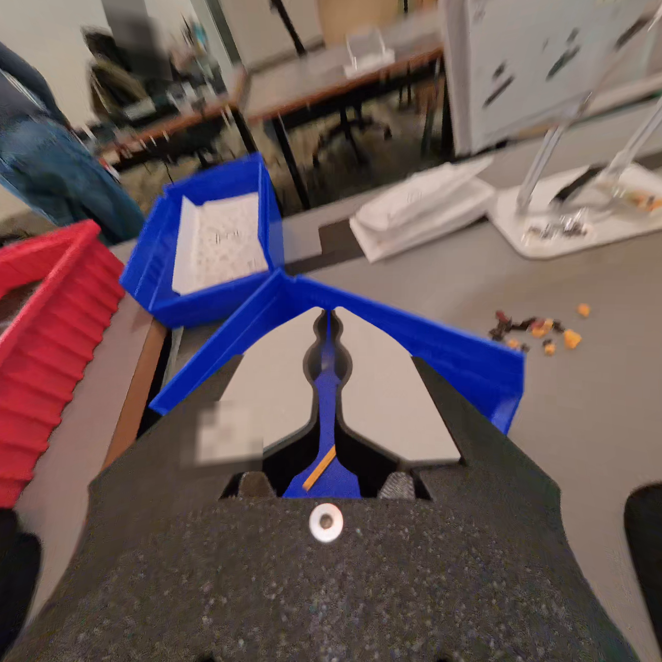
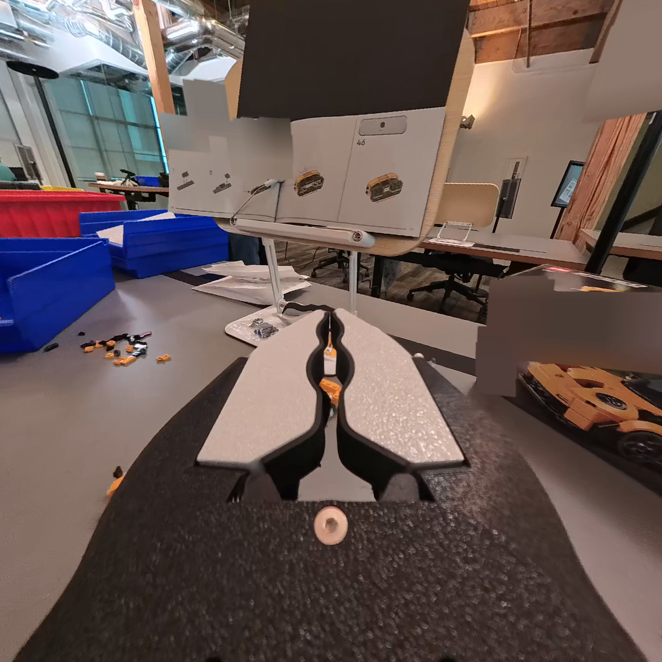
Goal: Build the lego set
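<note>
In the left wrist view, the left gripper (image 1: 329, 315) is seen pressed together over the near blue bin (image 1: 422, 340) at frame centre; whether anything is pinched cannot be told, since only blue shows through the slit, along with a thin orange strip (image 1: 320, 468) low in the gap. The picture is smeared, which suggests fast motion.

In the right wrist view, the right gripper (image 2: 329, 318) is closed to a narrow slit at frame centre, and an orange lego piece (image 2: 330, 388) shows in the gap, seemingly pinched, though contact is not fully shown.

The loose lego pieces (image 2: 121, 349) lie scattered on the grey table (image 2: 107, 412) at centre left, just beside the blue bin (image 2: 53, 286). The instruction booklet (image 2: 358, 179) is propped open on a stand (image 2: 304, 233) at upper centre, and the set's box (image 2: 591, 404) lies at the right edge.

The small piece is judged likely to slip or rotate if the grip slackens. A hurried swing of the left gripper could knock the bin into the scattered pieces and send them off the table. A stray orange piece (image 2: 115, 483) beside the right gripper's body could be swept away unnoticed.
</note>
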The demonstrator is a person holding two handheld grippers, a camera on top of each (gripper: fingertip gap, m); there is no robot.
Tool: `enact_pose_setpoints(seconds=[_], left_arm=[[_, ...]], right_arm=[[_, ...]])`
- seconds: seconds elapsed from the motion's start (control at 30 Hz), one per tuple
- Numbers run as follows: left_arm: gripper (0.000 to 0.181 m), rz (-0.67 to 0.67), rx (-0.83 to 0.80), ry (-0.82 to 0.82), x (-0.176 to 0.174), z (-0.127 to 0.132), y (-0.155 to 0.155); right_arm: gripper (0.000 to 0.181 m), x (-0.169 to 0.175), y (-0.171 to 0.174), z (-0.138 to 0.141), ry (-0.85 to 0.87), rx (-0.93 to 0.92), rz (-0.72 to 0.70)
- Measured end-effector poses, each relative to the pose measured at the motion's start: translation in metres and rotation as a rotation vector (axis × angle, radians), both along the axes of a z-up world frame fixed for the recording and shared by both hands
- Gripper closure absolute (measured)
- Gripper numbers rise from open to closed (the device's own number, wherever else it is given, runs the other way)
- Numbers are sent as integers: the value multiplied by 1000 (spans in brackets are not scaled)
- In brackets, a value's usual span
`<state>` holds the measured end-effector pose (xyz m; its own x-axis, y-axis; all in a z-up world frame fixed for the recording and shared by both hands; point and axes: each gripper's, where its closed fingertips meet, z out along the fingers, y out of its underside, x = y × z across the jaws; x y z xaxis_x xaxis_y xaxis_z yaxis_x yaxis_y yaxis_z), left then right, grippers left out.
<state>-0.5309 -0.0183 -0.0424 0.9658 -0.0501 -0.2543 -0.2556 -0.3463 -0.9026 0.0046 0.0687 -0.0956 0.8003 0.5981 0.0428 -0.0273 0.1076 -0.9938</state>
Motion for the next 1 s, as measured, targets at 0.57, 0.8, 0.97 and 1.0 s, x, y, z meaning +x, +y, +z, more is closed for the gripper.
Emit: enact_pose_setpoints(seconds=[0.57,0.8,0.97,1.0], left_arm=[[166,-45,-961,46,-100,-155,37],[162,196,-1078,-82,-127,-203,61],[164,245,-1073,-164,-131,-212,72],[164,245,-1081,-180,-130,-213,71]], right_arm=[[181,-20,3,-31,-92,-79,66],[181,-24,3,-38,-111,-101,86],[181,-23,3,-41,-103,-120,103],[181,-23,3,-42,-99,-126,107]])
